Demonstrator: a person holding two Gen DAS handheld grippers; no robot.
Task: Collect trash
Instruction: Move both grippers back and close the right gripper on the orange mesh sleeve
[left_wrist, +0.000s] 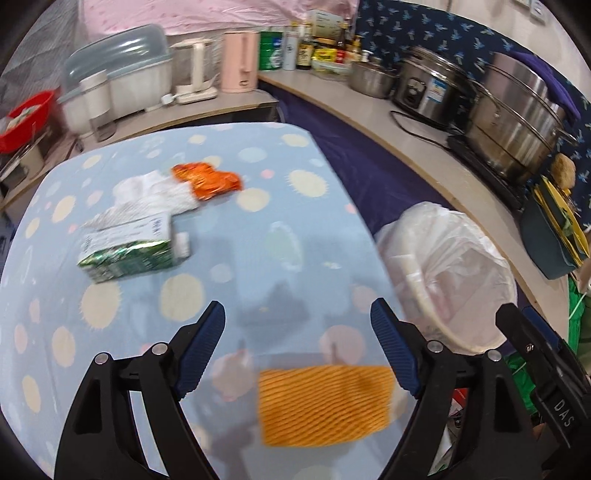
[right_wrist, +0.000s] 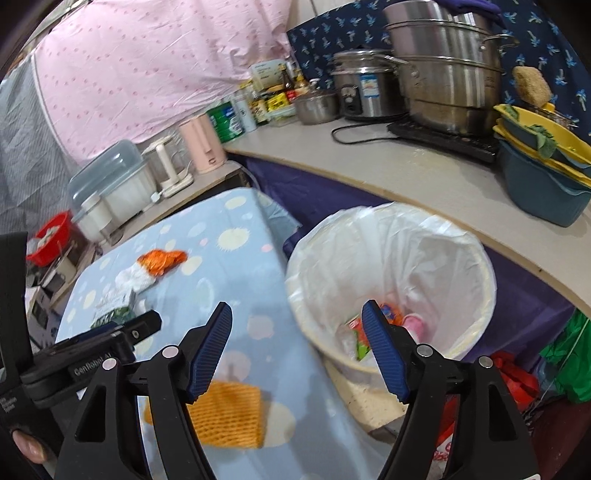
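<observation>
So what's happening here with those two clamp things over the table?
A person is clearing rubbish off the blue spotted tablecloth with a handheld gripper in each hand. The left gripper and the right gripper are both open and empty. On the table lie an orange mesh foam sleeve, a green and white carton, crumpled white tissue and an orange foil wrapper. The white-lined bin beside the table already holds some wrappers.

You are looking at a pale blue tablecloth (left_wrist: 236, 236) dotted with cream and pink spots. A ribbed orange cloth (left_wrist: 325, 402) is lying near its front edge, an orange wrapper (left_wrist: 207, 181) farther back.
</observation>
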